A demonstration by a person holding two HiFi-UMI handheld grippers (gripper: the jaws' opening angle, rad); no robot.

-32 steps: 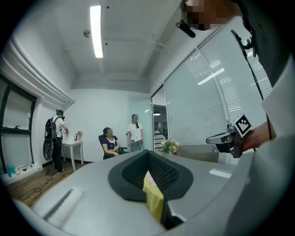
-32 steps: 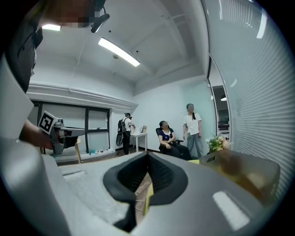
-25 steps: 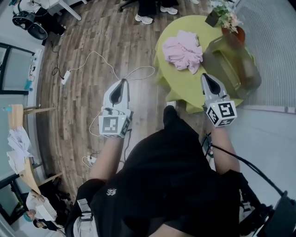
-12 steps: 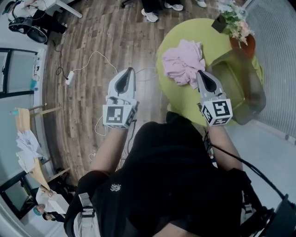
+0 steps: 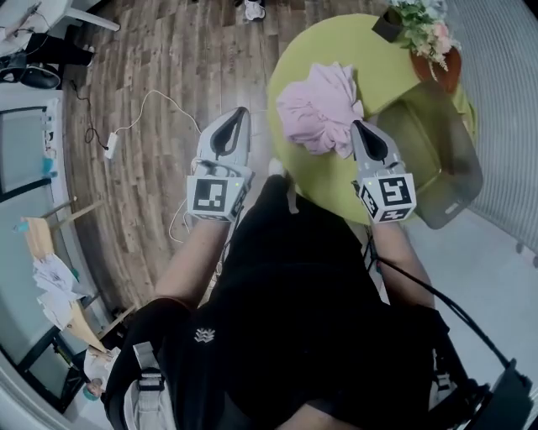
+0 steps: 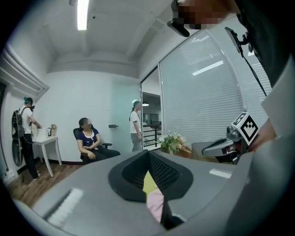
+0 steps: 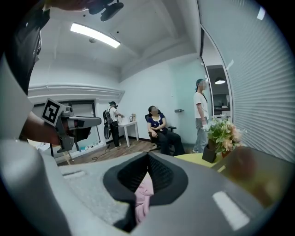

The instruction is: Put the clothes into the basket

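Observation:
A crumpled pink heap of clothes (image 5: 318, 102) lies on the round green table (image 5: 336, 180). To its right on the table stands a translucent brown basket (image 5: 437, 159), with nothing visible inside. My right gripper (image 5: 355, 126) is shut and empty, its tip at the heap's near right edge. My left gripper (image 5: 242, 111) hovers over the wooden floor left of the table, jaws together and empty. The pink cloth (image 7: 144, 193) shows just below the right gripper (image 7: 147, 154) in its own view. A bit of pink cloth (image 6: 156, 205) also appears below the left gripper (image 6: 148, 153).
Flowers in a dark pot (image 5: 414, 21) and a terracotta pot (image 5: 444, 65) stand at the table's far edge. Cables and a power strip (image 5: 109, 143) lie on the floor to the left. A seated person (image 7: 159, 126) and standing people are across the room. Blinds (image 5: 504, 109) run along the right.
The person has stepped closer to the table. Both grippers moved forward; the right tip now reaches the edge of the pink clothes. Both stay shut.

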